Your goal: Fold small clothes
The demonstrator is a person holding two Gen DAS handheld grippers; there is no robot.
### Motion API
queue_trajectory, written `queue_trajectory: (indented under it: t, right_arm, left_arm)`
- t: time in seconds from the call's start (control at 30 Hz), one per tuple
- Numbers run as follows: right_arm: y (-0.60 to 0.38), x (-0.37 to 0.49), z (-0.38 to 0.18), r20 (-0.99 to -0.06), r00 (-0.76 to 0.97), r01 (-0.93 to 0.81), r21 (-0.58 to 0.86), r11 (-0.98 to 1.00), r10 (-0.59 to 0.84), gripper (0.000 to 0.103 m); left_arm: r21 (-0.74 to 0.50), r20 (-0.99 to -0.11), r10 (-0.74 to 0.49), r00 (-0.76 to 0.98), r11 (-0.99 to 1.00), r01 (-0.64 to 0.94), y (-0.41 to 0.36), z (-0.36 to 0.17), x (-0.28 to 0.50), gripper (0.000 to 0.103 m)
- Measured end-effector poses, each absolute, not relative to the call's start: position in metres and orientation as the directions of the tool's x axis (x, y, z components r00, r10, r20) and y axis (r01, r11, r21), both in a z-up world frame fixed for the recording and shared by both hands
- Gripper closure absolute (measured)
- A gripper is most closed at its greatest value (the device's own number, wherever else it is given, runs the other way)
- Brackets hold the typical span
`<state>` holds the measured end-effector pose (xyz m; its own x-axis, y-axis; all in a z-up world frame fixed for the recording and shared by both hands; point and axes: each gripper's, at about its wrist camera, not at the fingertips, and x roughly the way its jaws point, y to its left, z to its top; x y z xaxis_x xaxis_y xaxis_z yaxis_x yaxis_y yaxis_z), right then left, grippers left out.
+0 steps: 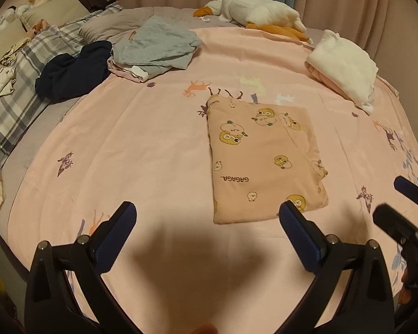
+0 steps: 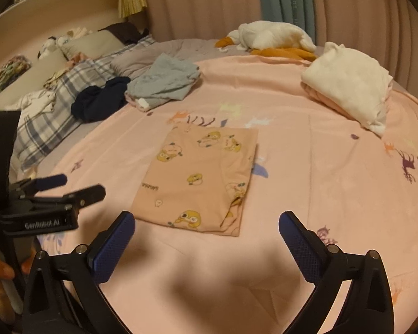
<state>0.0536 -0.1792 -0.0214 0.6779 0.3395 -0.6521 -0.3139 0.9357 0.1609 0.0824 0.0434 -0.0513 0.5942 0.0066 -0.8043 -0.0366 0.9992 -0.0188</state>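
- The bed (image 1: 158, 150) is wearing a pink printed sheet, and it's carrying everything here.
- A white folded bundle (image 1: 345, 66) is sitting near the far right edge, which I'm guessing is the done pile.
- A grey garment (image 1: 156, 46) is lying crumpled at the far left, with a dark navy garment (image 1: 75, 69) bunched just beside it; both are looking unfolded.
- The pink duck-print garment (image 1: 262, 156) is lying mid-bed as a flat, tidy rectangle, so I'm reading this fold as finished and the step as the let-go.
- The left claw (image 1: 209, 213) is hanging wide open and gripping nothing, just in front of the garment's near edge.
- The right claw (image 2: 206, 221) is gaping just as wide, also empty, near that same edge.
- Next I'm expecting either moving the pink one over to the white bundle or reaching far left for the grey piece, which is looking like a long stretch.
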Motion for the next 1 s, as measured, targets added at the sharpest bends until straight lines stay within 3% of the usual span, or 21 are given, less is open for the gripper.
queue_trajectory:
  t: [1.0]
  right_arm:
    - [-0.169, 0.039, -0.012, -0.655, 0.683, -0.308, 0.142, 0.941, 0.322, 0.001]
  left_arm:
    - [0.031, -0.789, 0.072, 0.610, 0.996, -0.078, 0.046, -0.039, 0.067, 0.001]
